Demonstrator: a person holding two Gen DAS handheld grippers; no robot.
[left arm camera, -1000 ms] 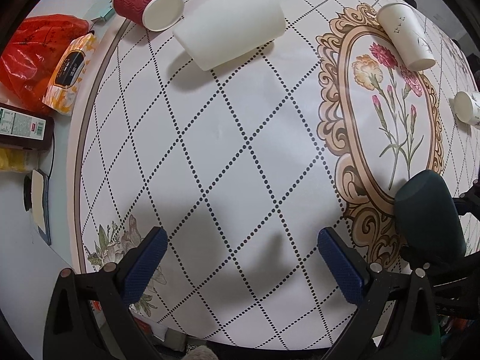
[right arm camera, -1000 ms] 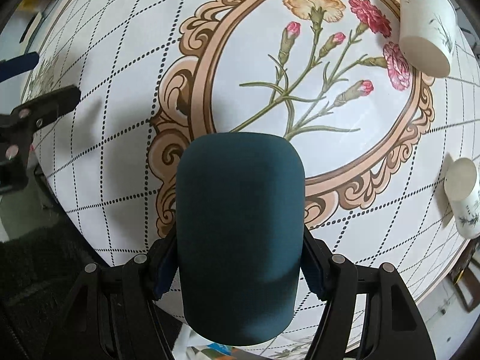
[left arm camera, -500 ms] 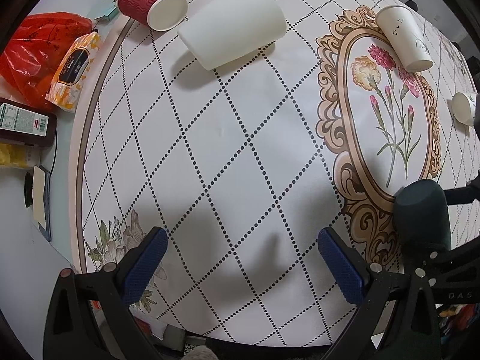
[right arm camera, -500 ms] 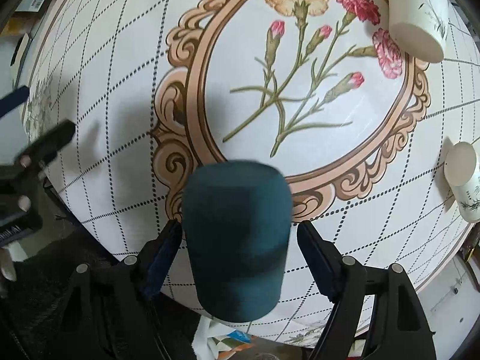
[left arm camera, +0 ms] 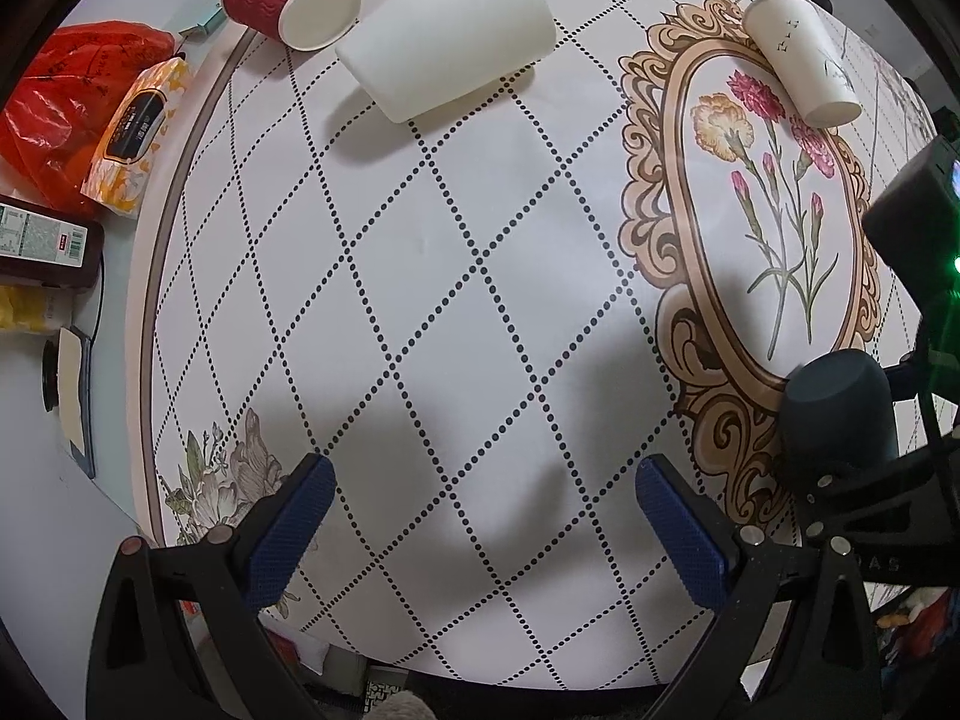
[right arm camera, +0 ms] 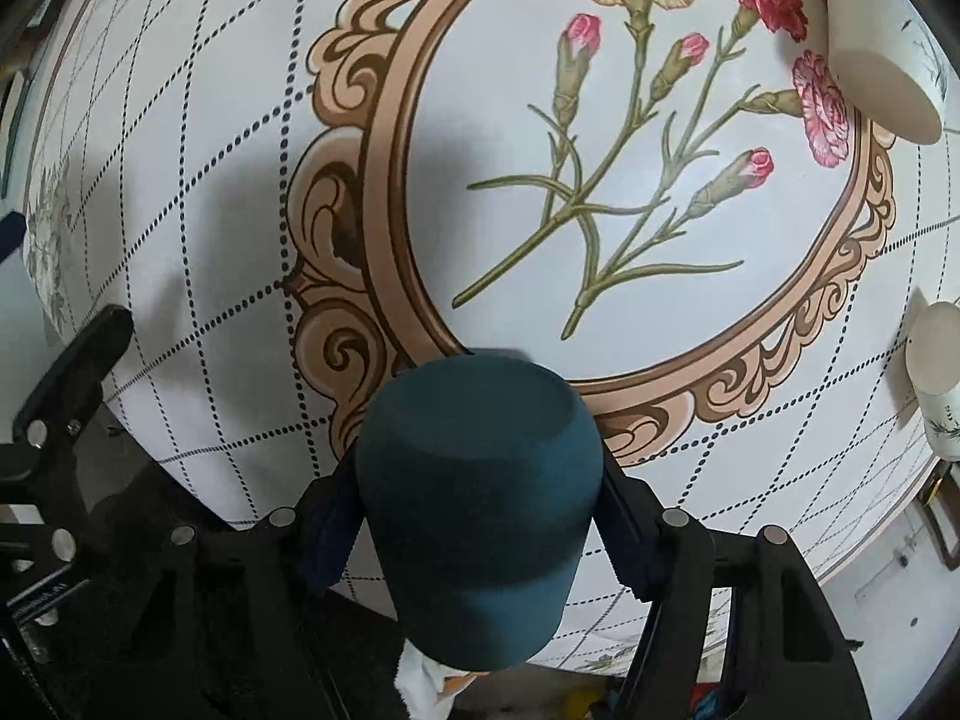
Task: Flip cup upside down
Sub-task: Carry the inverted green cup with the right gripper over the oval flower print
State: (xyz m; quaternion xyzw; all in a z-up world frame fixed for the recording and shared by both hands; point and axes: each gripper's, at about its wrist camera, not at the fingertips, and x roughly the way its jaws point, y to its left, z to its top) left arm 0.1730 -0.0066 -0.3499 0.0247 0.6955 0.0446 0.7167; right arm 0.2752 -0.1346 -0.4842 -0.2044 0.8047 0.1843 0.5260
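Right wrist view, floral tabletop (right arm camera: 198, 228) spreading wide, dark teal cup (right arm camera: 480, 498) clamped between right gripper (right arm camera: 474, 531) fingers near the tabletop's edge, closed base facing forward, long axis along the fingers, left gripper (left arm camera: 486, 531) fingers apart, empty.

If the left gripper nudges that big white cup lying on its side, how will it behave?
The big white cup lies on its side, so it will probably roll. Being tapered, it would likely curve rather than go straight. It looks thin and light, so it should shift easily.

Right gripper (right arm camera: 477, 516) jaws clamped on dark teal cup (right arm camera: 480, 498), closed base facing floral tablecloth (right arm camera: 600, 192).
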